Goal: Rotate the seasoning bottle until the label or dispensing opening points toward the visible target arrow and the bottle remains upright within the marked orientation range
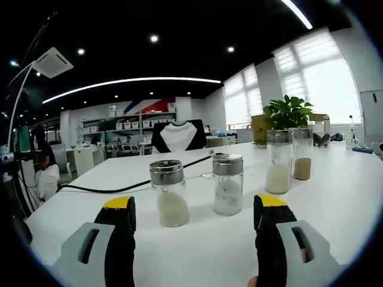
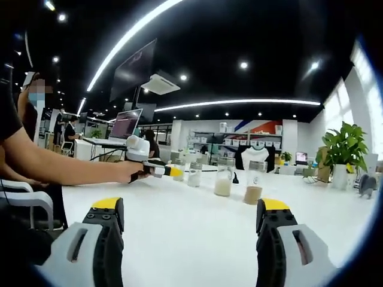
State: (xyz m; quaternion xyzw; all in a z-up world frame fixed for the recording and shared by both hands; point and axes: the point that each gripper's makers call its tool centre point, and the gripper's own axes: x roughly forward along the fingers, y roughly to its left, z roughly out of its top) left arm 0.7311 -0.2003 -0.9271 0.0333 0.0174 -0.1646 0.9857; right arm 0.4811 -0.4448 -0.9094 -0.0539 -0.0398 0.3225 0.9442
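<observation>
Four glass seasoning bottles with metal lids stand upright on the white table point(image 1: 335, 197). In the left gripper view, a short bottle point(image 1: 169, 192) and a second short one point(image 1: 228, 183) stand just beyond my left gripper point(image 1: 194, 209), which is open and touches neither. Two taller bottles point(image 1: 279, 161) point(image 1: 303, 154) stand further right. In the right gripper view, my right gripper point(image 2: 190, 209) is open over bare table, far from the bottles point(image 2: 224, 177) point(image 2: 254, 182). There a person's hand holds the left gripper point(image 2: 173, 171), pointed at a short bottle point(image 2: 194, 174).
A black cable point(image 1: 108, 190) runs across the table behind the short bottles. A potted plant point(image 1: 288, 112) and a cardboard box stand at the far right edge. The person's arm point(image 2: 54, 164) reaches in from the left. Desks, chairs and shelves lie beyond the table.
</observation>
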